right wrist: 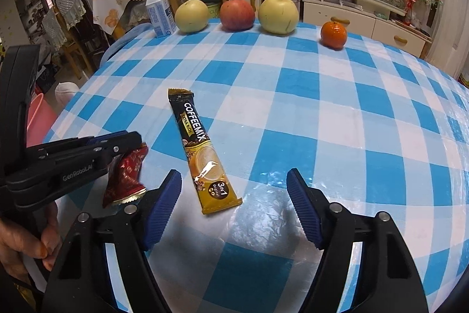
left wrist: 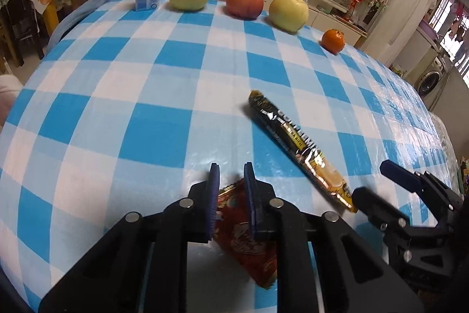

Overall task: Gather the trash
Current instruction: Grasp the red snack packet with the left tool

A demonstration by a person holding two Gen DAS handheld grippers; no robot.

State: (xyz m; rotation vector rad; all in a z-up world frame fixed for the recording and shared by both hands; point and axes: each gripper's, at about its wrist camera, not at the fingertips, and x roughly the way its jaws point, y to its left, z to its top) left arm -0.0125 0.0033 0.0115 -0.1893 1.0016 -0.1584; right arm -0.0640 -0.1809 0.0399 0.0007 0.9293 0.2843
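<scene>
A crumpled red foil wrapper [left wrist: 243, 239] is pinched between the blue pads of my left gripper [left wrist: 232, 169], which is shut on it just above the checked tablecloth. The right wrist view shows the same wrapper [right wrist: 126, 175] hanging from the left gripper [right wrist: 137, 143], with a hand on its handle. A black and gold Coffeemix sachet [right wrist: 202, 145] lies flat on the cloth. My right gripper [right wrist: 233, 175] is open, its fingers either side of the sachet's near end without touching it. In the left wrist view the sachet [left wrist: 296, 143] ends beside the right gripper [left wrist: 372, 179].
Along the table's far edge stand a white and blue bottle [right wrist: 159, 13], a yellow pear [right wrist: 192, 15], a red apple [right wrist: 236, 14], a second yellow pear [right wrist: 278, 15] and a small orange [right wrist: 333, 34]. Chairs and cluttered shelves lie beyond. The blue checked tablecloth [right wrist: 337, 122] covers the table.
</scene>
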